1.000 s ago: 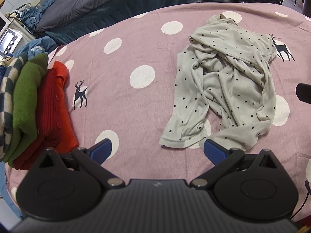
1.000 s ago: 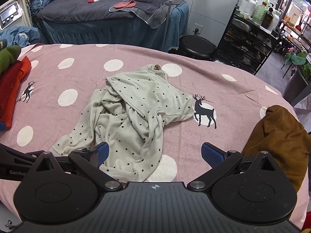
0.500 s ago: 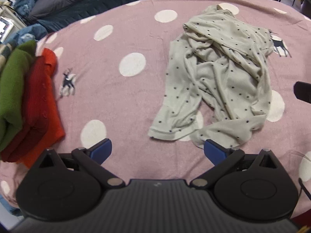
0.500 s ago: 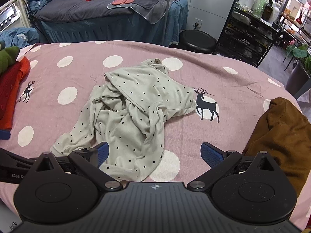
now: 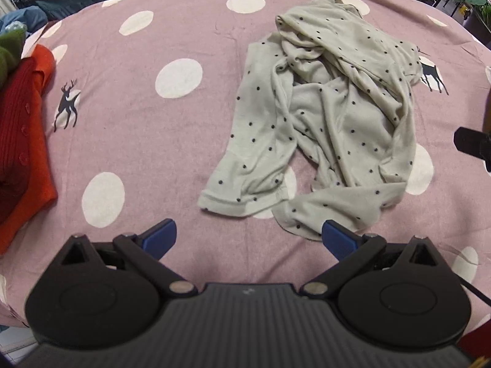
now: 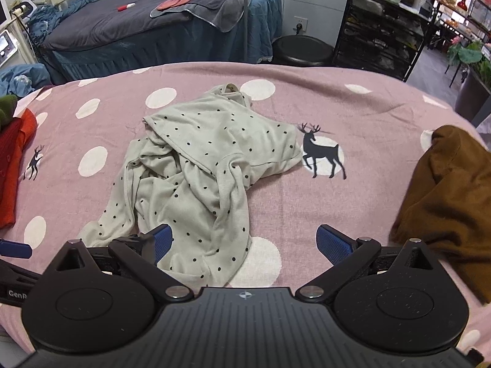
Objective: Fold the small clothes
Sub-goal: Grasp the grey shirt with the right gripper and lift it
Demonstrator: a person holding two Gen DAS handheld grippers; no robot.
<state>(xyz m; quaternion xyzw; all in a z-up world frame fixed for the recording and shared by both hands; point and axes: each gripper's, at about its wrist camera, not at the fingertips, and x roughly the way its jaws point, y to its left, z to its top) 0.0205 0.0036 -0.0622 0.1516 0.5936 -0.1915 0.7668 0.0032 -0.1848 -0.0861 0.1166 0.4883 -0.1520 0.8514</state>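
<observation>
A crumpled pale green garment with black dots (image 5: 331, 122) lies on the pink spotted bedspread (image 5: 153, 141). It also shows in the right wrist view (image 6: 196, 178). My left gripper (image 5: 248, 239) is open and empty, just short of the garment's near cuff and hem. My right gripper (image 6: 244, 242) is open and empty, its left finger (image 6: 161, 242) over the garment's near edge. Part of the right gripper shows at the right edge of the left wrist view (image 5: 472, 145).
Folded red (image 5: 21, 141) and green (image 5: 9, 49) clothes are stacked at the left. A brown garment (image 6: 448, 193) lies at the right. Beyond the bedspread stand a dark bed (image 6: 147, 30), a black stool (image 6: 302, 50) and a shelf rack (image 6: 383, 24).
The left gripper has moved forward and tilted down toward the garment's near edge. The right gripper has shifted slightly forward. Both stay open.
</observation>
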